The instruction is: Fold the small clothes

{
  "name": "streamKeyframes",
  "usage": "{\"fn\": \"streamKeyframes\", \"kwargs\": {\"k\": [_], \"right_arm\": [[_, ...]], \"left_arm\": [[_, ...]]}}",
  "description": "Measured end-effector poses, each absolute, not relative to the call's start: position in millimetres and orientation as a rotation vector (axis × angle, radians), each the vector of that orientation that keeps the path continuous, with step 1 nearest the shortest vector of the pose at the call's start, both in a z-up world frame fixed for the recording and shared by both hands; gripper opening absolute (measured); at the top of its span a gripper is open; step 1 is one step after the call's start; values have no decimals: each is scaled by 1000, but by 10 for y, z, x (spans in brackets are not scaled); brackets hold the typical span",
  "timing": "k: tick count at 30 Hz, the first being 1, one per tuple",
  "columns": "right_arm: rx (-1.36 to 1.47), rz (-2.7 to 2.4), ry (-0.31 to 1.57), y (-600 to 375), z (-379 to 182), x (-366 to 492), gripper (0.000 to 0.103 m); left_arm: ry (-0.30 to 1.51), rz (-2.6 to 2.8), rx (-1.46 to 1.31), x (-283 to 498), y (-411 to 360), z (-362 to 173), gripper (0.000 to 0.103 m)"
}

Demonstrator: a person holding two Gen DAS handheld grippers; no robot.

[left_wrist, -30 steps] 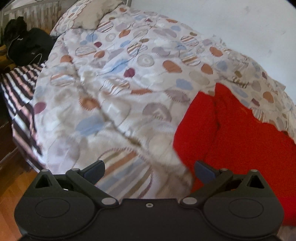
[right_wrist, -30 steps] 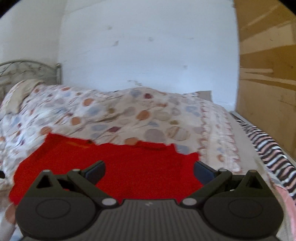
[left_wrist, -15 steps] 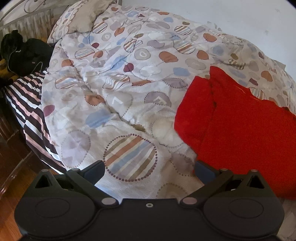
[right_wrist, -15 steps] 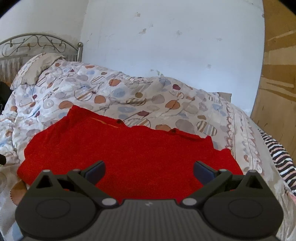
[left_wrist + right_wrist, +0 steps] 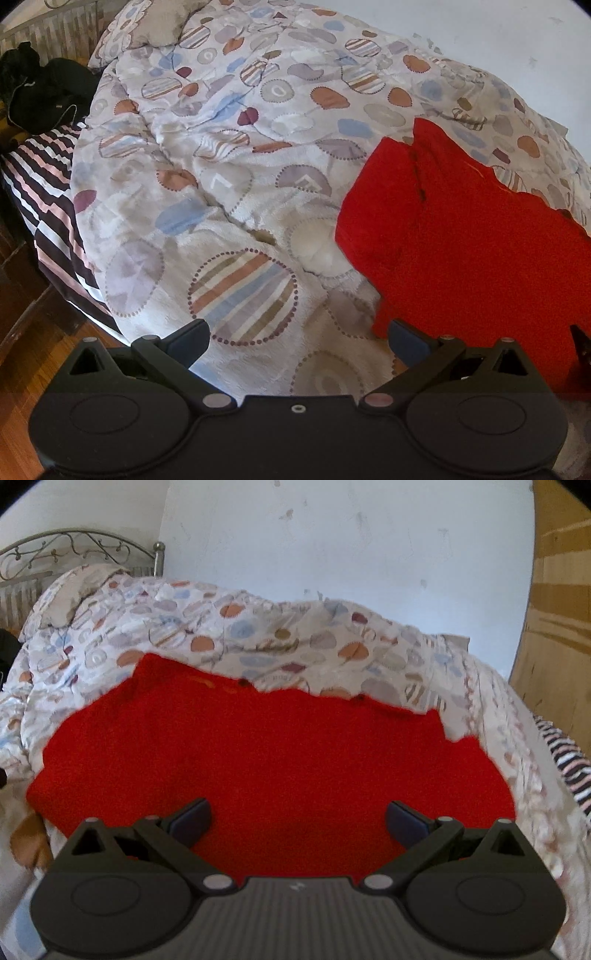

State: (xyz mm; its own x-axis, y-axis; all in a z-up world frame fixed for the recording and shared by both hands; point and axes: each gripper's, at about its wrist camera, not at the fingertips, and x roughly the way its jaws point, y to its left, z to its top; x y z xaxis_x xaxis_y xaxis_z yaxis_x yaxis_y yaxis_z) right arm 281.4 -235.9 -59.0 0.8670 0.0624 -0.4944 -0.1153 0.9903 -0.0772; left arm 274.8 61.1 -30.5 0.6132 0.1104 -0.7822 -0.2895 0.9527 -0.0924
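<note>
A red knitted garment (image 5: 472,236) lies spread flat on a patterned duvet (image 5: 236,177). In the left wrist view it fills the right side, with one side part folded over along its left edge. My left gripper (image 5: 298,338) is open above bare duvet, its right finger beside the garment's near left corner. In the right wrist view the red garment (image 5: 273,760) spreads across the middle. My right gripper (image 5: 298,818) hovers open over its near edge, nothing between the fingers.
The duvet (image 5: 280,642) covers a bed with a metal headboard (image 5: 74,550) and a pillow (image 5: 166,22). A striped sheet (image 5: 40,192) hangs off the bed's left side above a wooden floor (image 5: 22,376). Black clothing (image 5: 40,92) lies at the far left. A wooden panel (image 5: 557,620) stands right.
Both grippers have shifted relative to the bed: the garment now sits lower and larger in the right wrist view. The left view has steadied over the duvet. Both stay open.
</note>
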Motion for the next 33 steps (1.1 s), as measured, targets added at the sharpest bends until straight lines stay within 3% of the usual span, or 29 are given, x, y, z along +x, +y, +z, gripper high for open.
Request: {"fn": "streamKeyframes", "kwargs": {"k": [8, 24, 33], "right_arm": [[-41, 110, 459, -2470, -758, 2717, 103], [14, 133, 409, -2524, -826, 2644, 103], [14, 132, 407, -2517, -831, 2634, 103]], "left_arm": [[881, 207, -236, 2663, 545, -386, 102], [842, -118, -556, 2822, 218, -554, 102], [722, -129, -627, 3037, 150, -706, 100]]}}
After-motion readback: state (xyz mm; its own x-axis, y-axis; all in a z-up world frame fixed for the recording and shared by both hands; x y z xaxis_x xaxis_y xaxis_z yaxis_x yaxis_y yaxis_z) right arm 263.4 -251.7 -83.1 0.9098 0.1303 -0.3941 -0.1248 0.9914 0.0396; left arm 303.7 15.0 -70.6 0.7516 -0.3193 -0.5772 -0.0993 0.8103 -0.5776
